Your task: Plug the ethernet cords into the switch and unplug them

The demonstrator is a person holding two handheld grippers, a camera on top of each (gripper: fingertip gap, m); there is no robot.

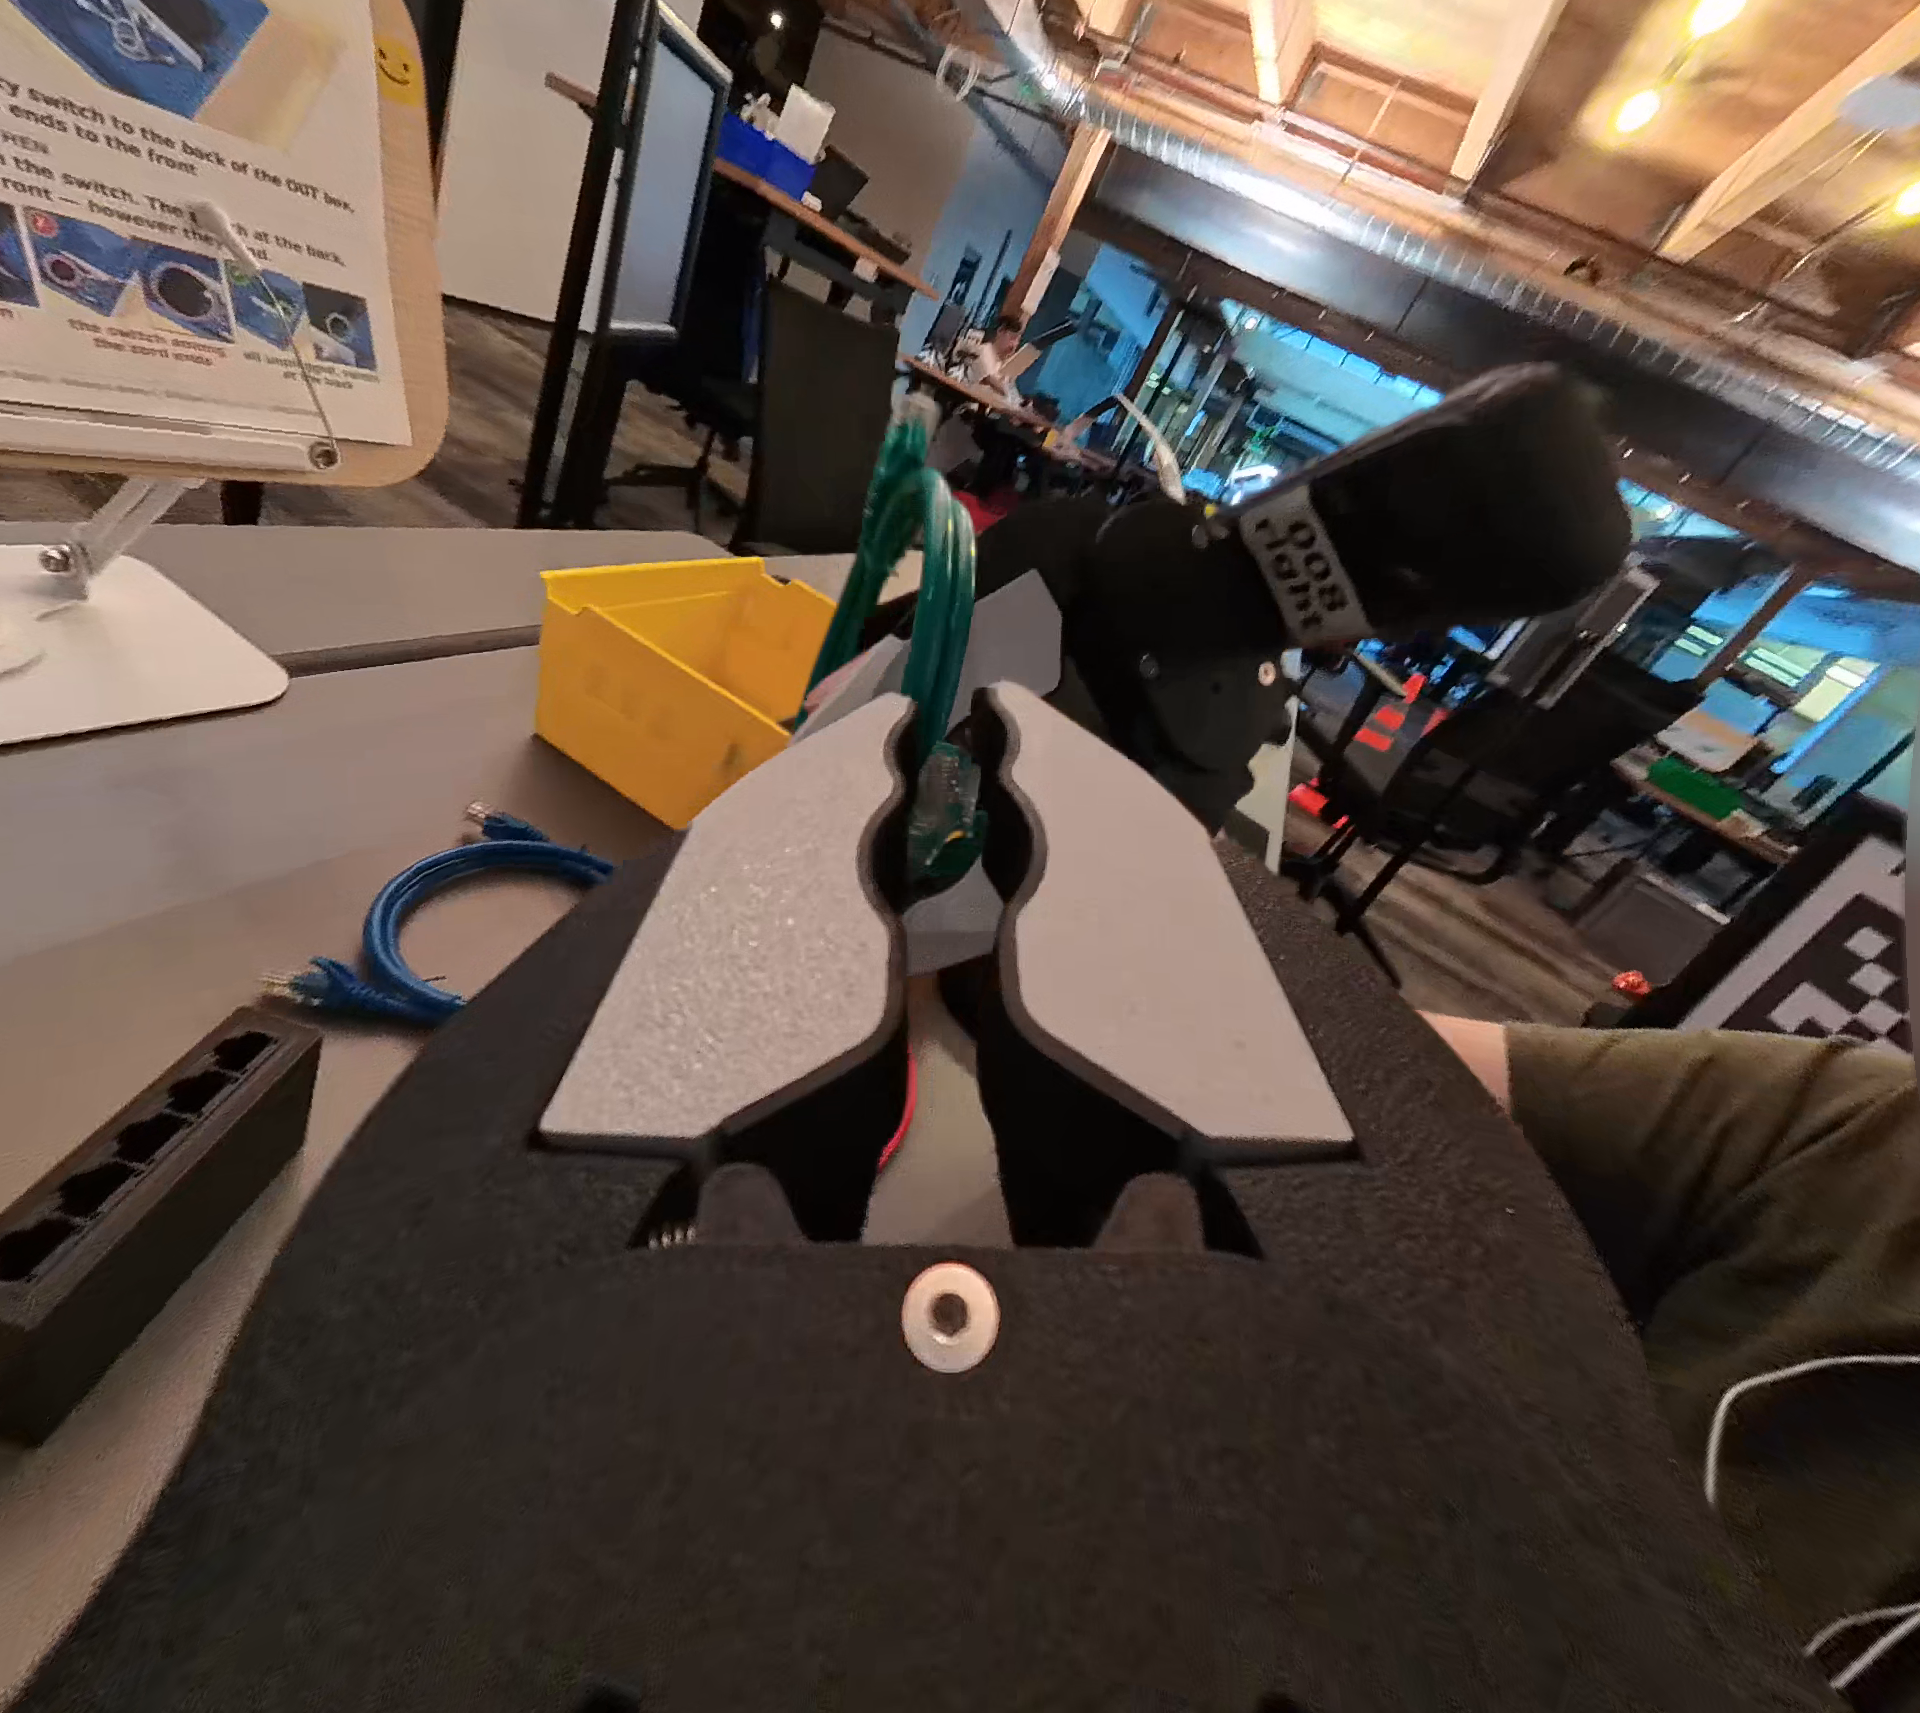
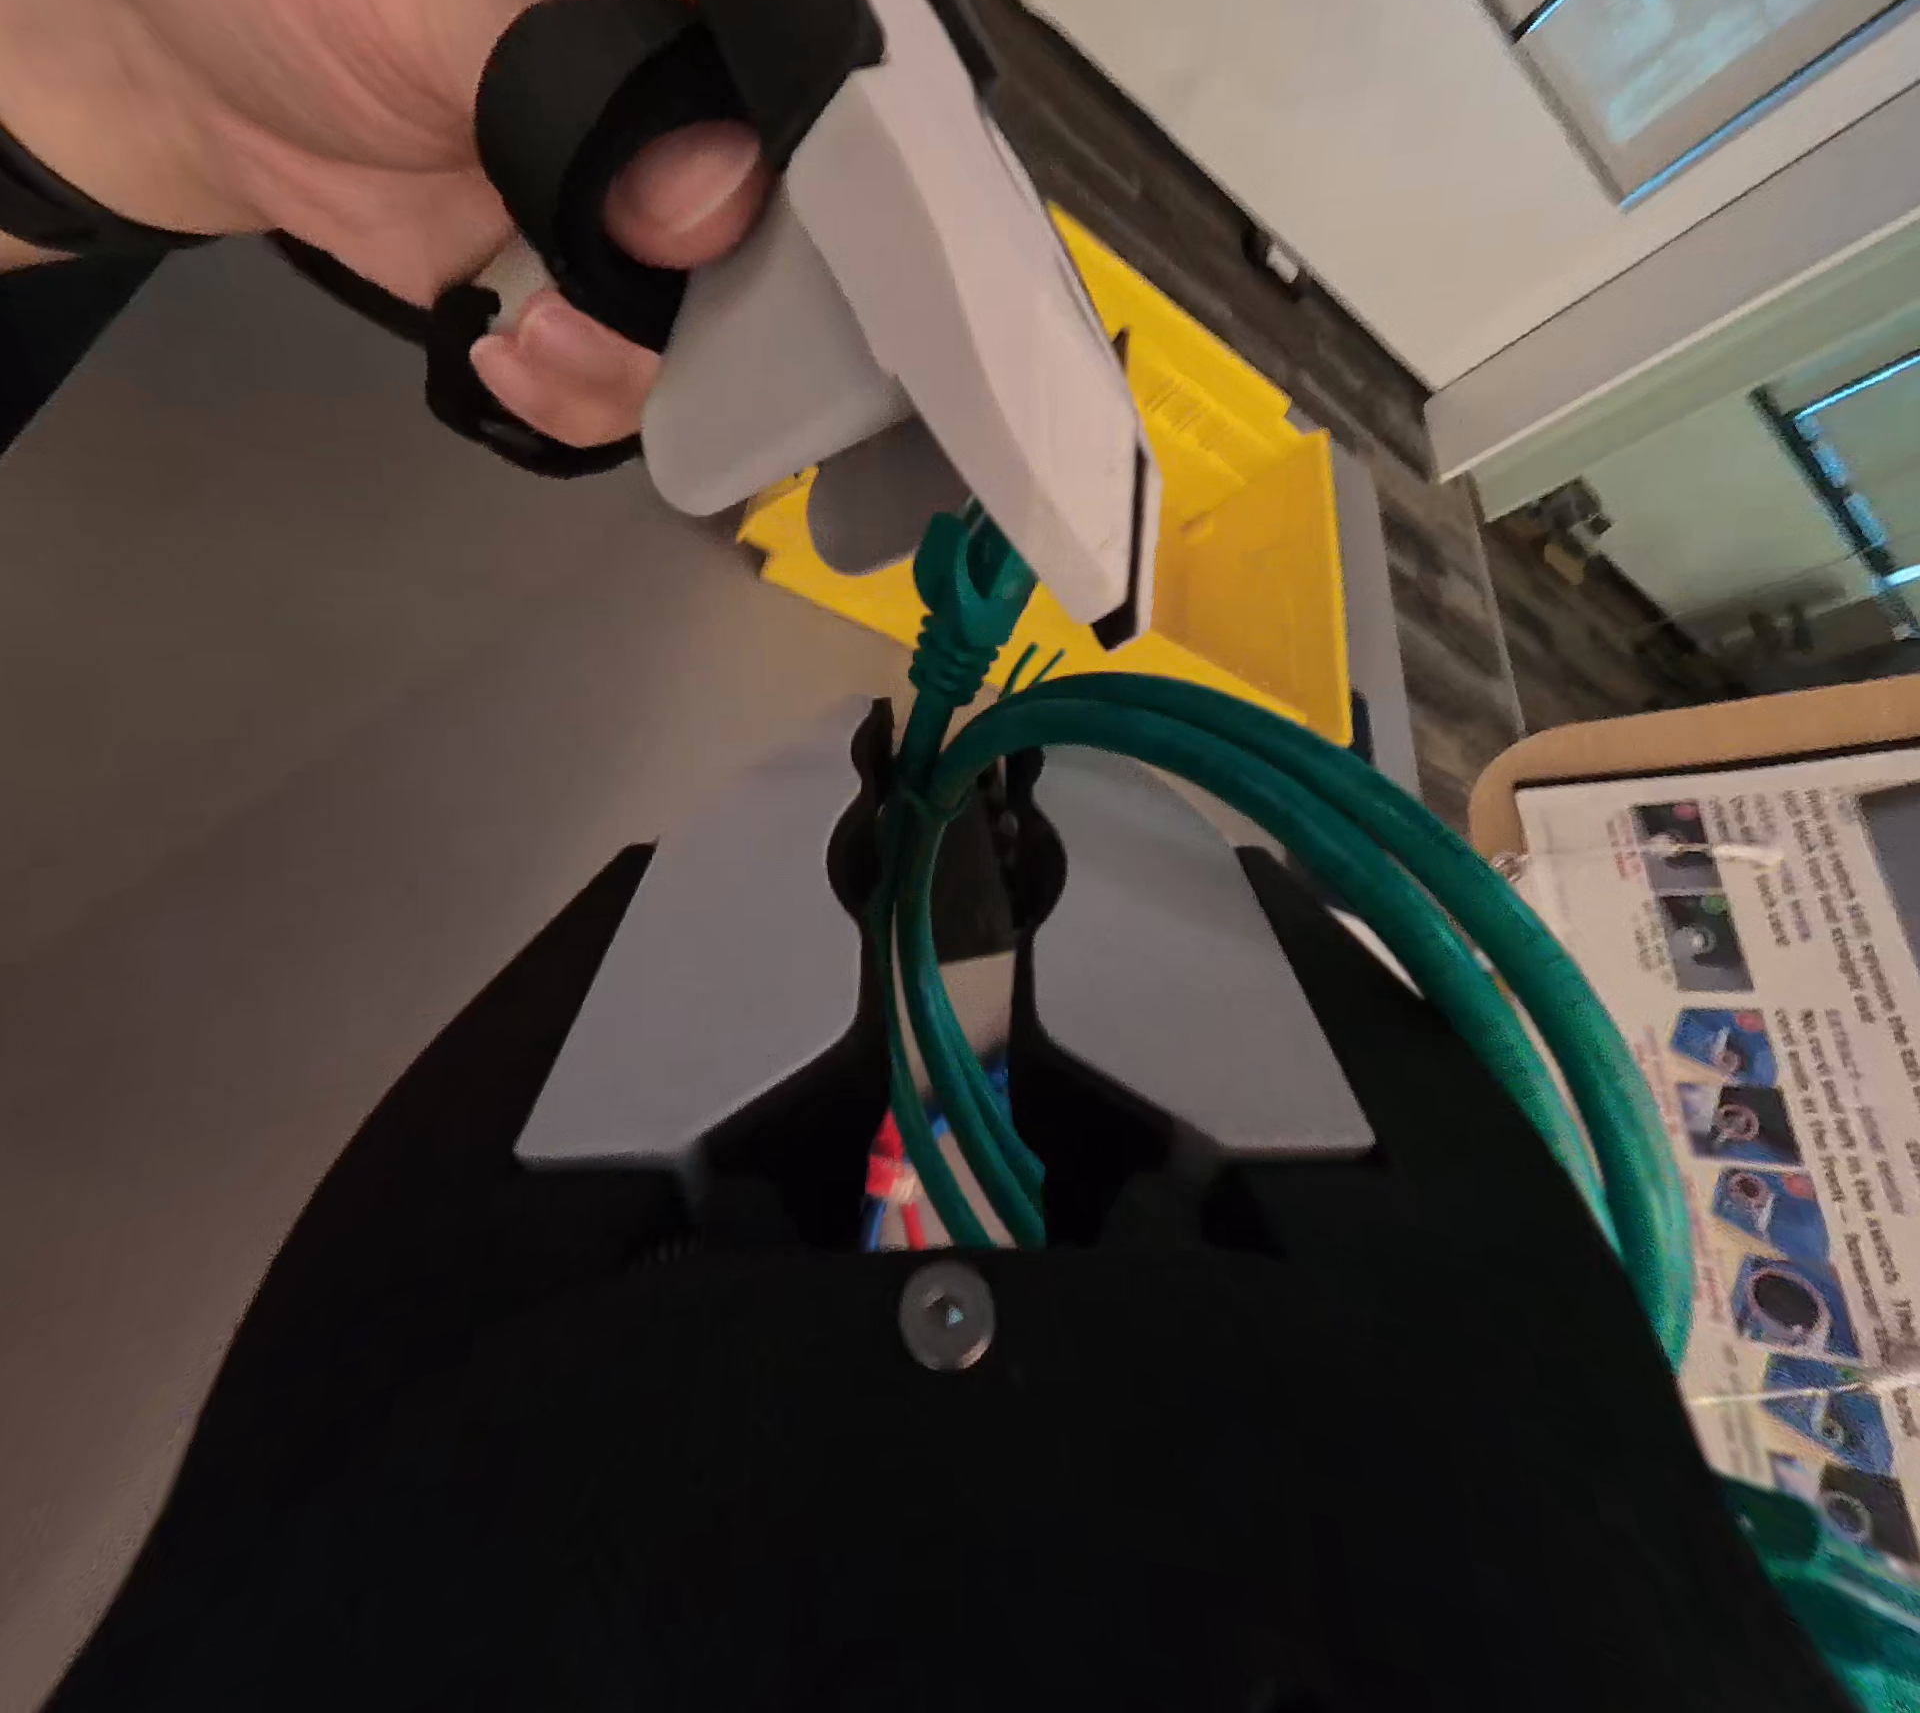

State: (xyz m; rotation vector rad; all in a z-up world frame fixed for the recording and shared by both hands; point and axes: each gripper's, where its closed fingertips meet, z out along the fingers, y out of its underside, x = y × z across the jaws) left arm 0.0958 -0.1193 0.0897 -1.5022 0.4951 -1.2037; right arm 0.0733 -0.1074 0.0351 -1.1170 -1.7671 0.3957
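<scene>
We have the green ethernet cord (image 1: 940, 583) up in the air between both tongs, well clear of the bench (image 1: 343, 790). Our left tongs (image 1: 951, 733) are closed on its clear plug (image 1: 948, 806), which sits in the scalloped notch between the grey pads with the cable rising out past the tips. Our right tongs (image 2: 940, 790) are closed around the bundled loop of the same cord, just below the boot of that plug, and the left tongs come down at it from above in the right wrist view. The relation that matters is plug to switch (image 1: 135, 1185): the black switch lies low and to the left of the left tongs, flat on the bench, its row of ports running away along its long side. The plug's long axis now points up and away, not at those ports, so we judge the left hand, the nearer one, must swing down and left and turn the plug level with a port. A blue ethernet cord (image 1: 436, 915) lies coiled just beyond the switch, before the yellow bin (image 1: 665, 687).
</scene>
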